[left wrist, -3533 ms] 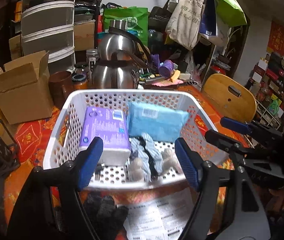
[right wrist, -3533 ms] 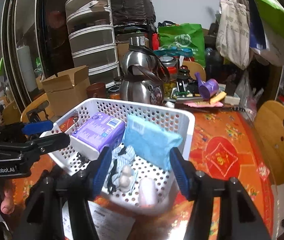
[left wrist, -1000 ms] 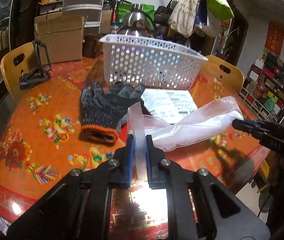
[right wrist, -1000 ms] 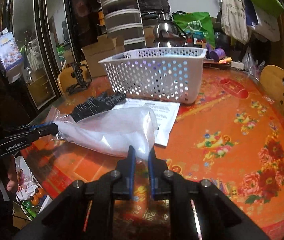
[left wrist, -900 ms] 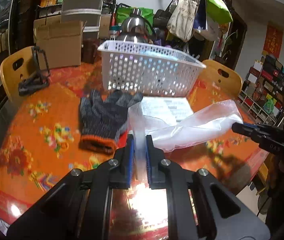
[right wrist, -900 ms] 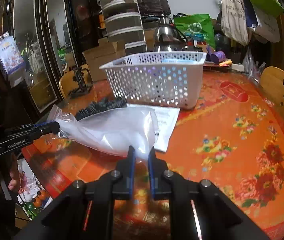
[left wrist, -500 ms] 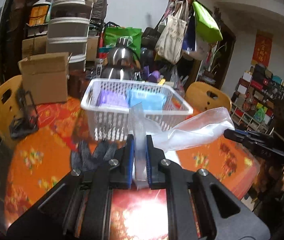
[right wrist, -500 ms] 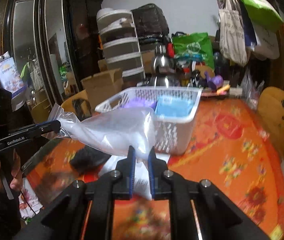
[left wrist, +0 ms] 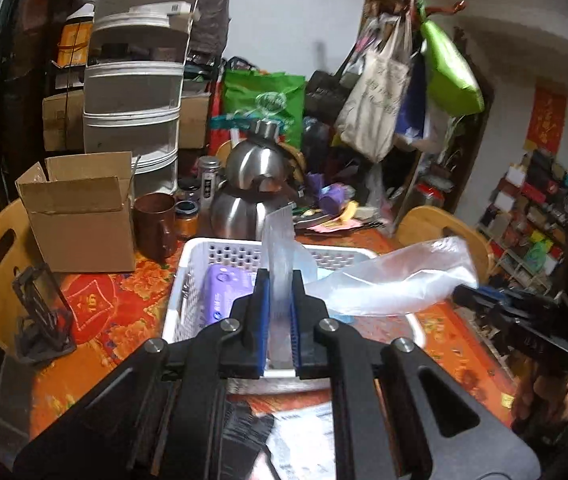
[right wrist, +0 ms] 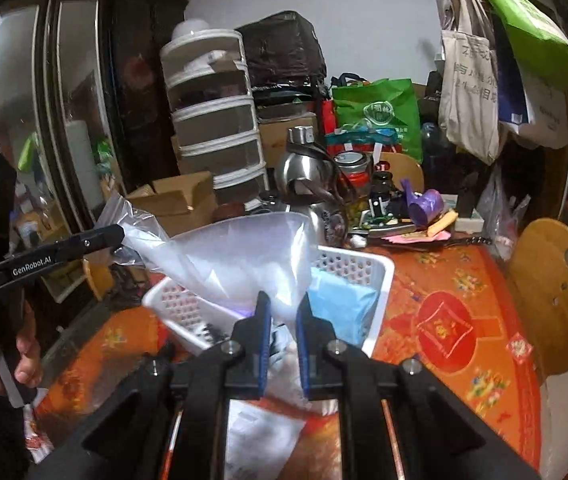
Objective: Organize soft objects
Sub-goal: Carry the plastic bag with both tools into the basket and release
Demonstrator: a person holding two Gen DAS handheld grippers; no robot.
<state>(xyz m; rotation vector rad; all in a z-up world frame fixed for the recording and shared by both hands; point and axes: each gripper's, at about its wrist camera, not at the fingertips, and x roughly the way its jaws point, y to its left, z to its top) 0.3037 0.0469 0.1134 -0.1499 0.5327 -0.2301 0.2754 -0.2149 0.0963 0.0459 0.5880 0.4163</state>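
Both grippers, left [left wrist: 280, 312] and right [right wrist: 284, 330], are lifting the bag [right wrist: 240, 264] off the bench above the basket [right wrist: 379, 276], jaws clenching its limp, slippery, light edges.

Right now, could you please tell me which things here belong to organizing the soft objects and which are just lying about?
Part of the job:
- clear plastic bag, stretched between the left claw and right claw
- white basket
- purple pack
- blue pack

Just lying about:
- steel kettle
- cardboard box
- brown mug
- printed paper
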